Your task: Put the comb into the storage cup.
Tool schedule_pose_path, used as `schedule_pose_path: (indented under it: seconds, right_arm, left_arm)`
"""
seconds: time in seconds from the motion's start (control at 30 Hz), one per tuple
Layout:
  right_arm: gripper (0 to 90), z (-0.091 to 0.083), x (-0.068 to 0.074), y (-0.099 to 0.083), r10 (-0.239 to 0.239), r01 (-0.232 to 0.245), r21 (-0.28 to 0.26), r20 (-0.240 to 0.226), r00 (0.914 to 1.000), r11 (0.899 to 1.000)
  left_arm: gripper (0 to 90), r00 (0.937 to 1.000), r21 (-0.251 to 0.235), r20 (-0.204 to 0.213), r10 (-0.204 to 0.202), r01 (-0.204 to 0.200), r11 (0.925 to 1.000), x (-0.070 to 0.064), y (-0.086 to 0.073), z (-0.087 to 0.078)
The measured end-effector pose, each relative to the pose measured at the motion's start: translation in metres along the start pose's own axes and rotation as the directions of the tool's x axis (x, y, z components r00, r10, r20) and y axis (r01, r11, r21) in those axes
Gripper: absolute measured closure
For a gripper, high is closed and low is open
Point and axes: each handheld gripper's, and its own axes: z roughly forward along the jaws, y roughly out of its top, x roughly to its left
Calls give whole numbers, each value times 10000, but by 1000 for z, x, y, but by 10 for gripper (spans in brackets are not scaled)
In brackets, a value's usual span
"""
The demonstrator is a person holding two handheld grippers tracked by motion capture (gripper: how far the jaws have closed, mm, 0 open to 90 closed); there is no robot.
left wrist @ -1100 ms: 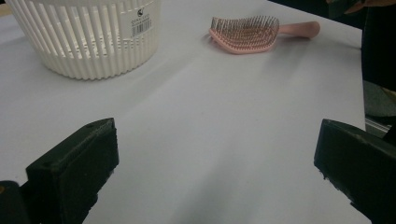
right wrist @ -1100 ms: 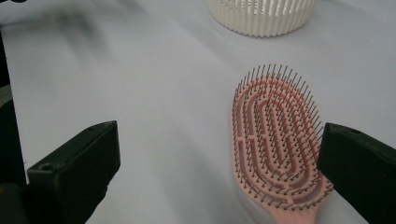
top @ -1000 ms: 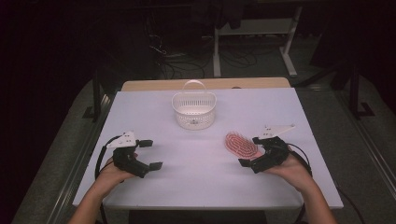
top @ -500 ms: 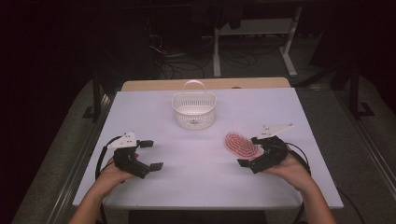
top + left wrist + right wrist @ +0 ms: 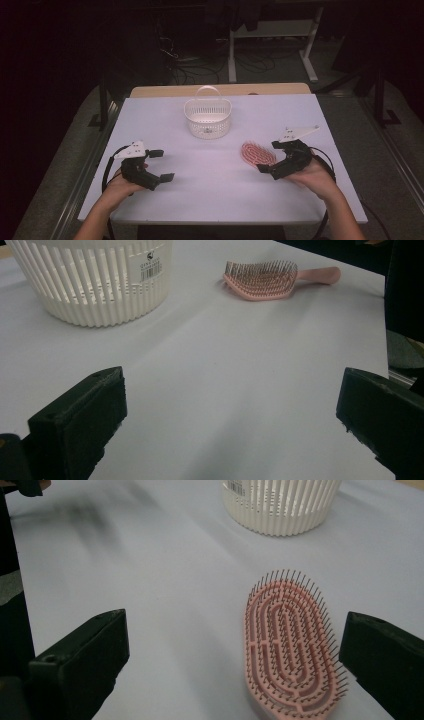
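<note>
From the high view, a white slatted basket (image 5: 207, 119) sat toward the back of the tabletop (image 5: 210, 200), with a pink hairbrush (image 5: 258, 153) lying bristles-up just ahead of the right gripper (image 5: 266, 168). The left gripper (image 5: 161, 165) rested well apart on the other side, fingers spread. Left gripper view: fingers wide over bare tabletop, basket (image 5: 92, 280) and hairbrush (image 5: 270, 279) farther off. Right gripper view: fingers spread, hairbrush (image 5: 287, 645) head lay between them, nothing pinched.

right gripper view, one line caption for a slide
Open right gripper poised over pink hairbrush, white basket beyond.
</note>
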Motion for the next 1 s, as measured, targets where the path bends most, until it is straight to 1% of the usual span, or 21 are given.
schedule_pose_path:
  seconds: [0.23,0.27,0.43,0.53,0.67,1.0]
  right_arm:
    - [0,-3,-6,7,23,-22,-102,84,10000,9999]
    - [0,-4,-9,10,21,-19,-107,167,9999,9999]
    - [0,-6,-13,14,-11,14,-124,237,9997,9999]
    - [0,-6,-17,16,53,-48,-160,306,9995,9999]
    - [0,-7,-23,19,60,-55,-105,463,9989,9999]
    - [0,-8,-34,27,120,-115,-79,676,9976,9999]
  left_arm:
    - [0,10000,6,-30,-17,17,10000,1,0,0]
    - [0,10000,12,-6,17,-17,10000,0,0,1]
    - [0,10000,27,20,23,-23,10000,0,1,1]
    - [0,10000,17,27,17,-17,10000,0,1,1]
    - [0,10000,3,30,9,-9,10000,0,1,1]
    - [0,10000,-13,57,8,-7,10000,0,1,1]
